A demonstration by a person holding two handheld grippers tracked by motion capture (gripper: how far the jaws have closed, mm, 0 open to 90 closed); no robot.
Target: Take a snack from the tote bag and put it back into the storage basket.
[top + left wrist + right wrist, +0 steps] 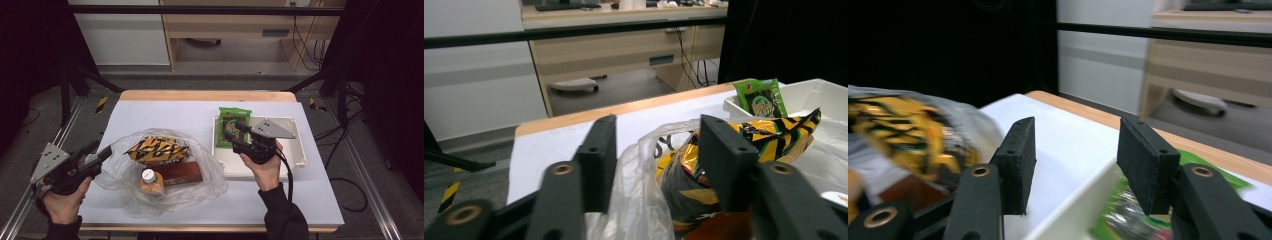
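No readable writing anywhere; left gripper (102, 152) at lower left gapes around the clear bag (210, 175)'s edge; right gripper (235, 134), center-right, hangs wide open, empty, over the green packet (234, 117).

The left tool (102, 151) is black, with a grey three-cornered plate on top dotted with small holes. The right tool (231, 134) is built the same way, and a black cable trails from it past the wrist. Seen close, each has two flat, matte black rectangular jaws with a small screw hole, carried on black links with brass-coloured rivets. The person wears dark long sleeves (283, 215).
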